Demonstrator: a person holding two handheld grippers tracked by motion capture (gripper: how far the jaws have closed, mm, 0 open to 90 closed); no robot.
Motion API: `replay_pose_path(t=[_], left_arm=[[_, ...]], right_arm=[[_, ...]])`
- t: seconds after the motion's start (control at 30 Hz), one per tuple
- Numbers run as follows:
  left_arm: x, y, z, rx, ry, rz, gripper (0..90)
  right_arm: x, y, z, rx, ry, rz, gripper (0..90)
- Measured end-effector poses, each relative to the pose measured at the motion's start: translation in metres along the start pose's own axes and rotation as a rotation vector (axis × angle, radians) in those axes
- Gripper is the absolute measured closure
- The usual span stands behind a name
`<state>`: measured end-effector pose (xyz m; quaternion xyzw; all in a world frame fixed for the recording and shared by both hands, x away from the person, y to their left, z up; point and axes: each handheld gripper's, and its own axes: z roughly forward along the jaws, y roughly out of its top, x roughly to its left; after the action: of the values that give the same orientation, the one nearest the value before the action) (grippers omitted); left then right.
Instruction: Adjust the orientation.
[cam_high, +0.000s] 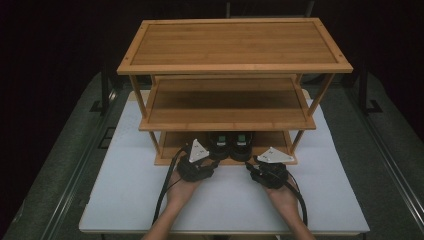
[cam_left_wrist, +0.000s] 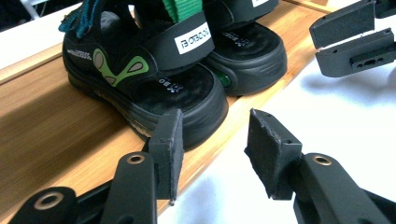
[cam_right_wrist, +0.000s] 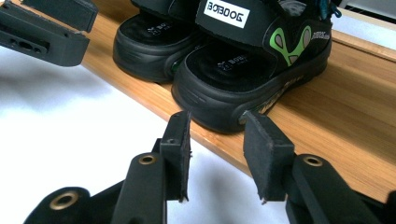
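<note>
Left gripper (cam_left_wrist: 212, 156) sits with its jaws spread wide, holding nothing, just short of the left sandal (cam_left_wrist: 154, 84) toe; right gripper (cam_right_wrist: 217, 156) is same deal, wide apart in front of the right sandal (cam_right_wrist: 252, 60); strap tag on that one reads BOBDOG. Both sandals stand side by side at the front edge of the bottom shelf (cam_high: 172, 142) of a bamboo rack (cam_high: 235, 45); rack's on a white table (cam_high: 125, 195), bare in front; dark room beyond.
</note>
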<state>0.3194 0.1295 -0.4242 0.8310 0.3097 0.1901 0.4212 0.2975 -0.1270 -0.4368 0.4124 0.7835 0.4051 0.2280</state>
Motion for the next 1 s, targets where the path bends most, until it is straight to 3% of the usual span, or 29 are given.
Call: replay_pose_path(t=[0.3,1.0], left_arm=[[-0.001,-0.003,-0.008,-0.005,-0.018,-0.001,52.5],[0.001,-0.011,-0.022,-0.009,-0.023,-0.004,48.9]], right_arm=[[-0.006,-0.005,-0.010,-0.005,0.033,0.016,53.3],[-0.020,-0.017,-0.026,0.013,0.052,0.012,46.9]])
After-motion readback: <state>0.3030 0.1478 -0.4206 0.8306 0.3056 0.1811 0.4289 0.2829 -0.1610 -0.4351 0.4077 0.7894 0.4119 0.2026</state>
